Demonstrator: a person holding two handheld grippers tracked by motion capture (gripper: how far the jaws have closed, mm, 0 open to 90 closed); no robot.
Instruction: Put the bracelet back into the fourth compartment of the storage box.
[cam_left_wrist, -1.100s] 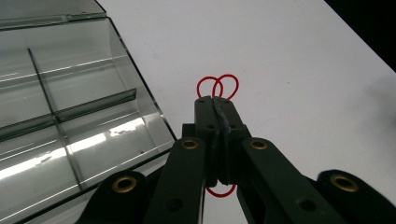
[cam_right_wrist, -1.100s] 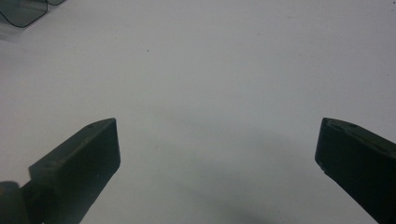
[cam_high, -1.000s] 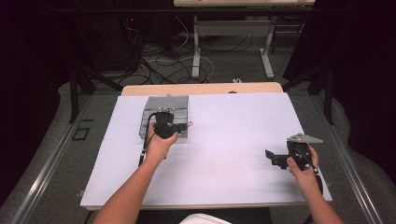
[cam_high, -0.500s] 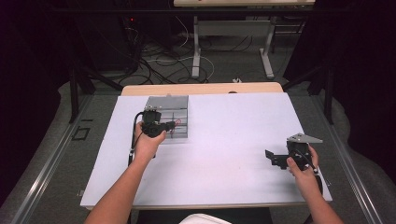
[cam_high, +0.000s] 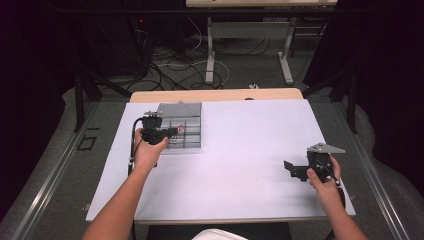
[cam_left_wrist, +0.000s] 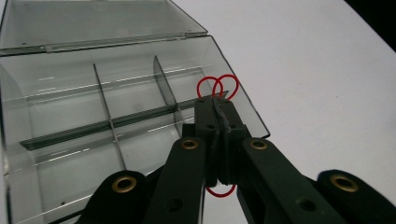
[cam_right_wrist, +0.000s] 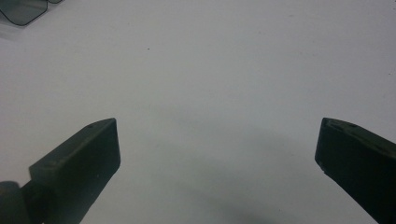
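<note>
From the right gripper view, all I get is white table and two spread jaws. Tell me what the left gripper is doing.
Observer: The left gripper is shut on red rubber bands.
Operator: Say where it is.
Observer: Over the right end of a clear divided box, lid open.
Operator: Report what's in the box.
Observer: The compartments I can see look empty.

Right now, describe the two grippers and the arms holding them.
Both grippers, left and right, are black, with flat linked jaws pinned by brass rivets. A grey three-cornered plate tops the right. A black cable trails from the left. The forearms are bare, without sleeves.
</note>
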